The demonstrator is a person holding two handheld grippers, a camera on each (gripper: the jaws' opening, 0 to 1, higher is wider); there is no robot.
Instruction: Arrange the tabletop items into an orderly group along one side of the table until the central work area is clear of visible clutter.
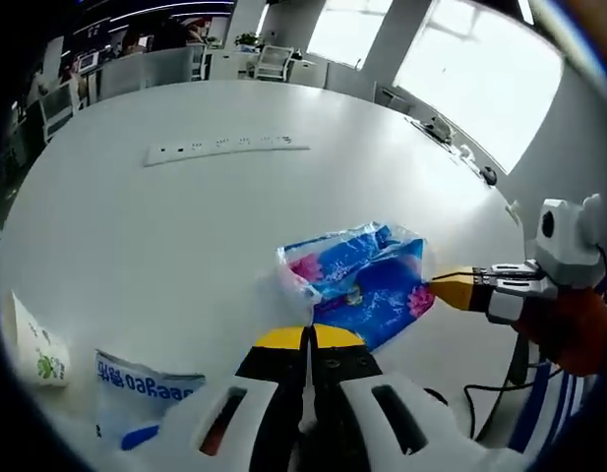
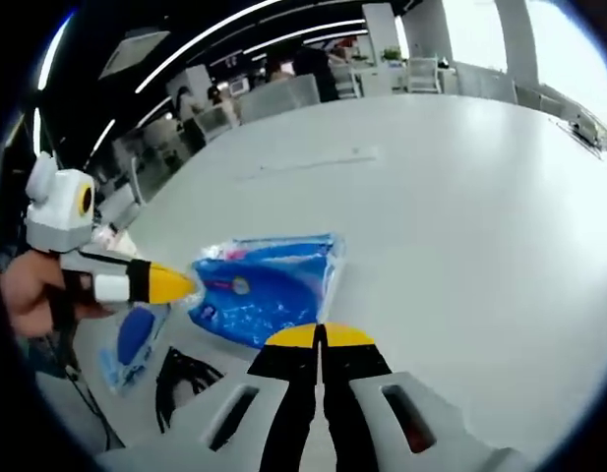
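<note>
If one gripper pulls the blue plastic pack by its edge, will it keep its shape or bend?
The blue pack will probably bend and sag: its clear wrapper looks crinkled, with a loose flap at one end. It seems light for its size and should slide easily on the smooth white table. The glossy film may slip between the fingers, so a pinch on the loose edge seems safer.

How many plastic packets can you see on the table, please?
3: a blue floral packet between the two grippers, a blue-and-white packet near the table's edge, and a small white one beside it. Others may be hidden.
</note>
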